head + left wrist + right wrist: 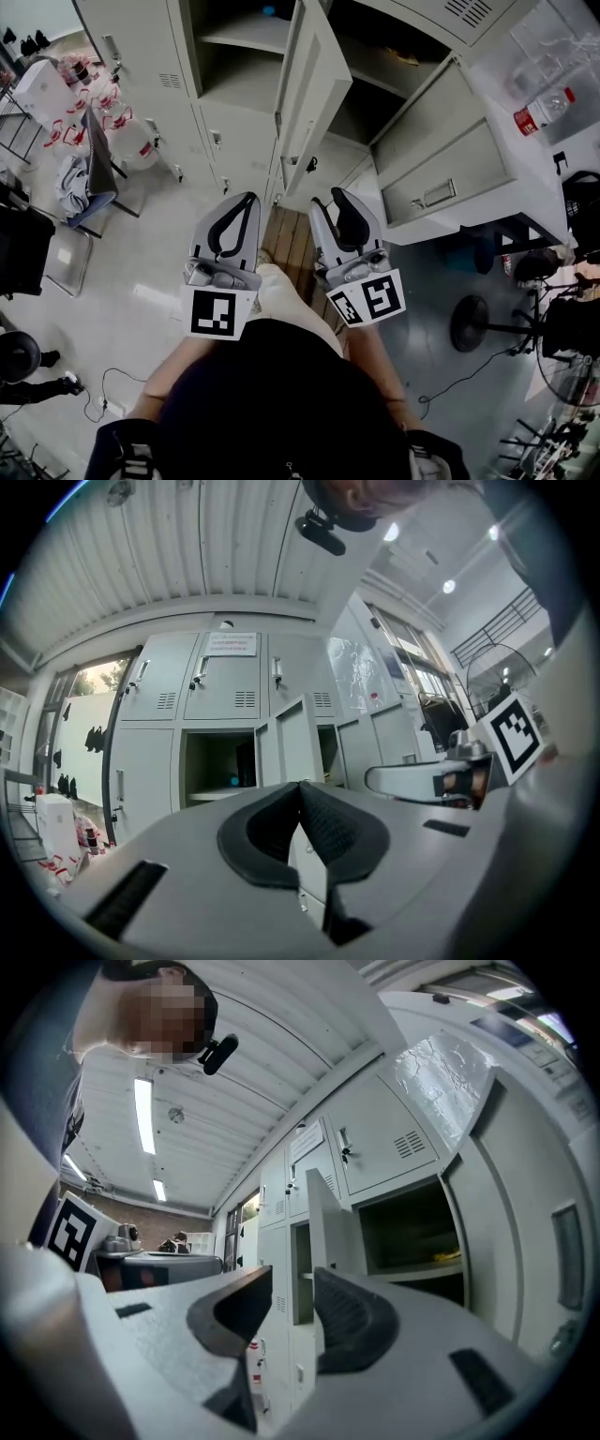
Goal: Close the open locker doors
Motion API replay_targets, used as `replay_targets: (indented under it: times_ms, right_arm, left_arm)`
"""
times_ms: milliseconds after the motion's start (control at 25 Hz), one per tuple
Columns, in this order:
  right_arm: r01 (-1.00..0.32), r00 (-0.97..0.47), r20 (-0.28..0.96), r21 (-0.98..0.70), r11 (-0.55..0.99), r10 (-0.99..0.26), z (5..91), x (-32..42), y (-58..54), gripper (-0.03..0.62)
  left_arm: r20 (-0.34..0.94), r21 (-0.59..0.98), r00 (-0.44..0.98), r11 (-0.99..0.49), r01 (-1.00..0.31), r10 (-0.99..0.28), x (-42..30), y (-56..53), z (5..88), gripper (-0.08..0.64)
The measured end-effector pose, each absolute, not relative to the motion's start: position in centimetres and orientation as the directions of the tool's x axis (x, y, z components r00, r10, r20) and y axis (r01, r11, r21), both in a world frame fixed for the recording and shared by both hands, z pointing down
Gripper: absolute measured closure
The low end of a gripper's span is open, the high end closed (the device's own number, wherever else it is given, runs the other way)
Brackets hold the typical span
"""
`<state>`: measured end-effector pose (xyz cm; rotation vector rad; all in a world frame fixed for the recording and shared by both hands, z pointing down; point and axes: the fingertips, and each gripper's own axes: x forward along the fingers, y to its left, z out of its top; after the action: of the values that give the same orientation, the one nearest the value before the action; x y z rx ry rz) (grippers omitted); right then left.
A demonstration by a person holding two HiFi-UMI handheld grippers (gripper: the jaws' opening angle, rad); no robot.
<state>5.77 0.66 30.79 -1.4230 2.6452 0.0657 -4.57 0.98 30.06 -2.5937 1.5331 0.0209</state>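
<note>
A bank of grey lockers [178, 75] stands ahead of me. One tall door [314, 103] hangs open edge-on in the middle, and a second door [441, 155] with a recessed handle swings out at the right. Both grippers hover short of the lockers, touching nothing. My left gripper [251, 197] is shut, tips meeting, nothing between them; in the left gripper view [300, 786] it faces the open door [291, 747] and an open compartment [217, 766]. My right gripper [329, 196] is open and empty, and in the right gripper view [292, 1279] it points at the open door [323, 1232].
A white table at the right carries a plastic bottle [544, 110]. A floor fan [473, 323] stands below it. At the left are a chair [94, 178], a white box [42, 89] and cables [103, 394] on the floor. Closed locker doors [220, 682] fill the upper row.
</note>
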Motion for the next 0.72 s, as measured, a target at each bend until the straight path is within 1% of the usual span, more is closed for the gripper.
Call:
replay_targets:
  times_ms: [120,280,400,720]
  right_arm:
    - [-0.823,-0.560,-0.132,-0.027,0.568,-0.818,31.1,5.8,-1.2,0.468]
    - [-0.792,-0.606,-0.102,-0.015,0.610,-0.789,32.0,5.6,-3.4,0.463]
    - [-0.768,-0.637,-0.054,-0.030,0.639,-0.769,33.2,5.5,-5.2,0.417]
    - [-0.709,-0.704,-0.022,-0.043,0.704,-0.710,34.2,5.6,-8.0,0.416]
  left_arm:
    - [-0.076,-0.122,0.490,-0.480,-0.869,-0.868,-4.4,-0.6,30.0,0.557]
    - [-0.074,-0.105,0.486,-0.478,-0.872,-0.871,-4.2,-2.8,30.3,0.557]
    - [-0.060,-0.111,0.483,-0.476,-0.873,-0.873,-4.1,-4.3,30.6,0.557]
    - [-0.049,-0.098,0.468,-0.462,-0.882,-0.883,-4.3,-7.4,31.1,0.557]
